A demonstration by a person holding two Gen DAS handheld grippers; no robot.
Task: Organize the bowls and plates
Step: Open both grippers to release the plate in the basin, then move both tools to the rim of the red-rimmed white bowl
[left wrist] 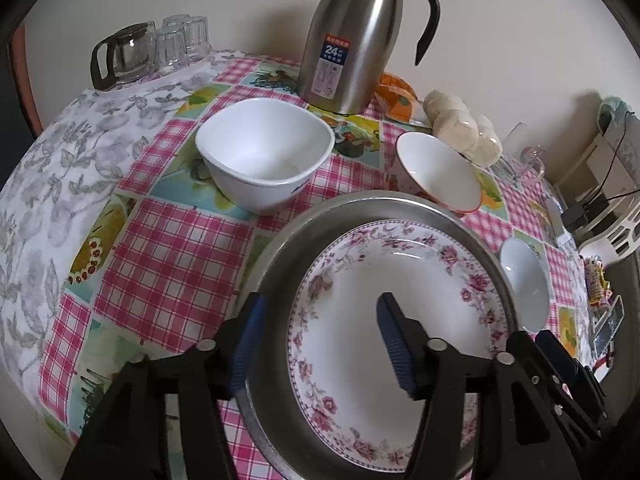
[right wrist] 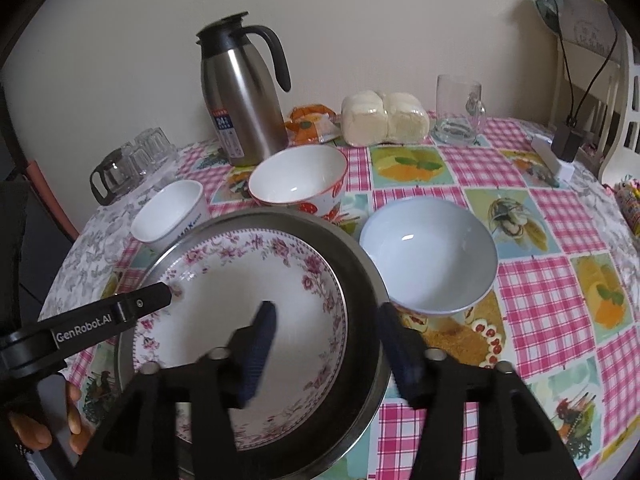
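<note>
Left wrist view: the left gripper (left wrist: 318,344) hangs with its blue-padded fingers (left wrist: 394,346) spread and released, straddling the left rim of a steel plate (left wrist: 280,248) without pressing it. A floral plate (left wrist: 400,280) lies nested inside the steel one, near the camera. Beyond them on the checked tablecloth (left wrist: 160,248) stands a white square bowl (left wrist: 266,152) at far left, a red-rimmed bowl (left wrist: 438,172) tilted against the steel rim at far right, and a pale blue bowl (left wrist: 526,284) just right of the plates. A steel thermos jug (left wrist: 354,36) stands by the wall, with a glass pot and tumblers (left wrist: 152,50) at the far left corner. The right gripper (left wrist: 560,364) shows at the right edge.

Right wrist view: the right gripper (right wrist: 326,344) is likewise released, one finger over the floral plate (right wrist: 224,292), the other outside the steel plate's (right wrist: 360,272) right rim, neither touching. The left gripper's arm (right wrist: 120,312) reaches in from the left, a person's hand (right wrist: 74,416) below it. The pale blue bowl (right wrist: 430,256) sits just right of the plates, the red-rimmed bowl (right wrist: 298,180) and white square bowl (right wrist: 170,212) behind them. Farther back are the thermos jug (right wrist: 240,92), wrapped buns (right wrist: 384,118) and a glass mug (right wrist: 458,108).
</note>
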